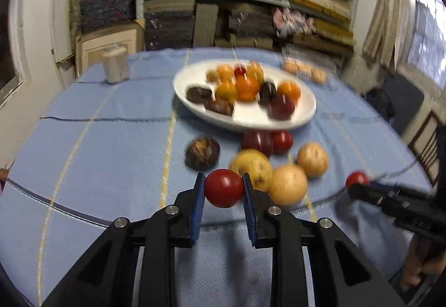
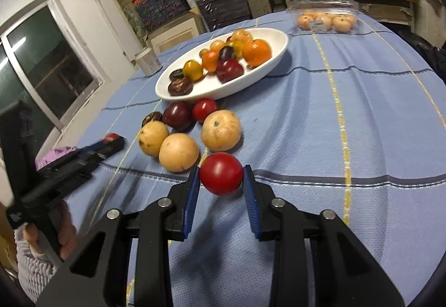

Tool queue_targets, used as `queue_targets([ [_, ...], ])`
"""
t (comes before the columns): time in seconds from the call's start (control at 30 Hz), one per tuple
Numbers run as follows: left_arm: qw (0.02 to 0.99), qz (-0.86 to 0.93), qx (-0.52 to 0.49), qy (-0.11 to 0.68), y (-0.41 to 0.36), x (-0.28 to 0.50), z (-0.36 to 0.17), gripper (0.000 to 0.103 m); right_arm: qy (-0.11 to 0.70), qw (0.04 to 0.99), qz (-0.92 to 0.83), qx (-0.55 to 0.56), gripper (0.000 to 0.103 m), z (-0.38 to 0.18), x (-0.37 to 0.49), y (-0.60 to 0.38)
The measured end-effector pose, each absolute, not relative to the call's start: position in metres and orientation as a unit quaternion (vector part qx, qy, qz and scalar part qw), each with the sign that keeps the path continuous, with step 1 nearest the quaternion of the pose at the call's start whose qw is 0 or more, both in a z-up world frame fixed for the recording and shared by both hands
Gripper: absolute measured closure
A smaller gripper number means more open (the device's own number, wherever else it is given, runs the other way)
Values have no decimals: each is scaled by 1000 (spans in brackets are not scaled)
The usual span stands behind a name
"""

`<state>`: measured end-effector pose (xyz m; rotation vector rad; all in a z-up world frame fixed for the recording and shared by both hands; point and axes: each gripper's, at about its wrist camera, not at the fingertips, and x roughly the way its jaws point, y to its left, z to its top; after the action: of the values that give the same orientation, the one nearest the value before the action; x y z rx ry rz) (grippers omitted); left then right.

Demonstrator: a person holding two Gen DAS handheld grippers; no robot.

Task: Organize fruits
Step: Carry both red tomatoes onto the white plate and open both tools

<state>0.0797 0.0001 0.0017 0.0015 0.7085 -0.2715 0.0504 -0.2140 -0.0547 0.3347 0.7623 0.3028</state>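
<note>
Left wrist view: the left gripper [image 1: 223, 187] has its jaws clenched on a red tomato [image 1: 223, 188], held above the near edge of the table [image 1: 97, 145], just in front of three yellow fruits [image 1: 288, 184]. The right gripper [image 2: 221, 174] likewise grips another red tomato [image 2: 221, 173]. The white dish [image 2: 267, 67] of mixed fruit sits farther back.

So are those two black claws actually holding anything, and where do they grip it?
Yes. The left gripper pinches a small round red fruit by its sides; the right gripper holds another small round red fruit likewise.
</note>
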Motion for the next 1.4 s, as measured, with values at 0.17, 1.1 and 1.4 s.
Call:
queue_targets([
  [0.17,944,-120,4,309,5,97,56,77,329,915,147,180,72,-9,60,-232],
  [1.1,913,-107,-33,392,-20,267,4,76,376,896,186,144,72,-10,236,-181],
  [1.4,904,-115,-49,408,-14,269,1,64,401,883,204,139,63,-21,236,-166],
])
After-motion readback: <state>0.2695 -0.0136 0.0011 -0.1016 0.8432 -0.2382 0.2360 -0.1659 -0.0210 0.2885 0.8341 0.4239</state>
